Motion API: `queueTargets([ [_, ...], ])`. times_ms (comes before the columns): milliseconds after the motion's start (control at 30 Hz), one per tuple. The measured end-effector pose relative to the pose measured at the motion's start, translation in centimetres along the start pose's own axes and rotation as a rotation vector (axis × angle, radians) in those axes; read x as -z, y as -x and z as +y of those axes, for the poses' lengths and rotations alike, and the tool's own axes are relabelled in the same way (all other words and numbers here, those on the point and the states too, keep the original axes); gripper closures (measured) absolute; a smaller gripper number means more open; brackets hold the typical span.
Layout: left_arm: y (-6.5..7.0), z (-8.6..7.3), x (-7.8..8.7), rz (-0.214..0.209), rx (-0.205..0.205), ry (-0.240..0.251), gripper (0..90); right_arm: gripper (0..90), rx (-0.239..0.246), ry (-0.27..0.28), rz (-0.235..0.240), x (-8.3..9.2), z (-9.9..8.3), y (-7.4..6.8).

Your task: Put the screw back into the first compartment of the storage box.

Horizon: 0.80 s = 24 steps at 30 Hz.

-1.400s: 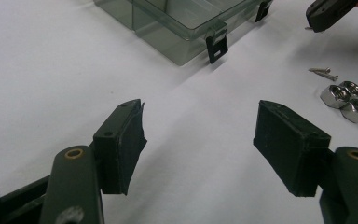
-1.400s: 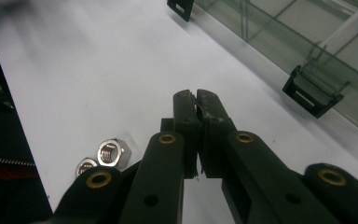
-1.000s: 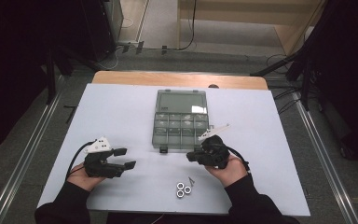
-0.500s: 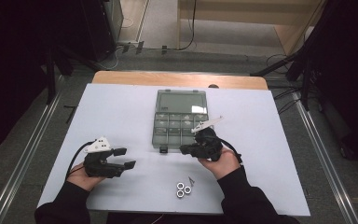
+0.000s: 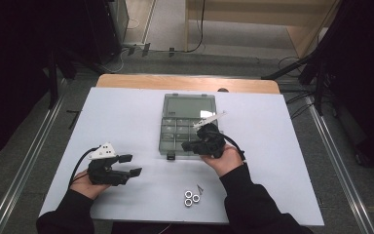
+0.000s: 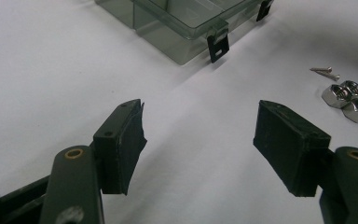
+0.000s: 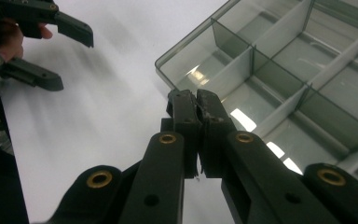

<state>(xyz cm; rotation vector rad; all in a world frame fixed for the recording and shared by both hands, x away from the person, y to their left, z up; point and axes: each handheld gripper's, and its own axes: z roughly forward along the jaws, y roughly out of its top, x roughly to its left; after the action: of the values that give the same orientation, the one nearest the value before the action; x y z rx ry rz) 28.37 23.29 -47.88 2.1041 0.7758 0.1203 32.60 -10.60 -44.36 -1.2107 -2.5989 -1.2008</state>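
A clear compartment box (image 5: 162, 142) lies open in the middle of the white table, its compartments looking bare. My right gripper (image 5: 185, 145) hovers over the box's front row, jaws shut; the right gripper view shows the pads (image 7: 186, 109) pressed together above a front corner compartment of the box (image 7: 279, 70). I cannot tell whether anything small is pinched between them. My left gripper (image 5: 132, 165) rests at the front left, open, with nothing between its fingers (image 6: 121, 144). Three steel nuts (image 5: 191, 198) and two small screws (image 5: 199, 188) lie near the front edge.
The box's front latch (image 6: 217, 45) hangs open towards my left gripper (image 7: 74, 60). The nuts (image 6: 347, 96) and screws (image 6: 325, 72) lie to the right of the left gripper's jaws. A wooden strip (image 5: 185, 83) borders the table's far edge.
My right gripper has moved left and away from the person, from beside the box's front right to above its front row. The left gripper has stayed put.
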Motion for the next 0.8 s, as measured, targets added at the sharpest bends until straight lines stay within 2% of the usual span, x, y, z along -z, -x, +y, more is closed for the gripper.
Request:
queueTargets([
  [167,0.0,0.0,0.1,-0.004,0.001,0.003,32.8,88.8,0.010,0.002,-0.005,-0.6,1.0,0.1],
  [433,-0.2,0.0,0.0,-0.008,0.003,-0.001,32.8,88.8,-0.010,0.003,-0.011,-1.3,2.7,0.8],
  [633,-0.2,0.0,0.0,-0.011,0.002,-0.005,32.7,88.6,-0.008,0.000,-0.010,-2.1,4.0,1.2],
  [800,-0.2,0.0,0.0,-0.008,0.005,0.000,32.7,88.6,-0.009,-0.019,-0.034,-3.1,5.5,1.8],
])
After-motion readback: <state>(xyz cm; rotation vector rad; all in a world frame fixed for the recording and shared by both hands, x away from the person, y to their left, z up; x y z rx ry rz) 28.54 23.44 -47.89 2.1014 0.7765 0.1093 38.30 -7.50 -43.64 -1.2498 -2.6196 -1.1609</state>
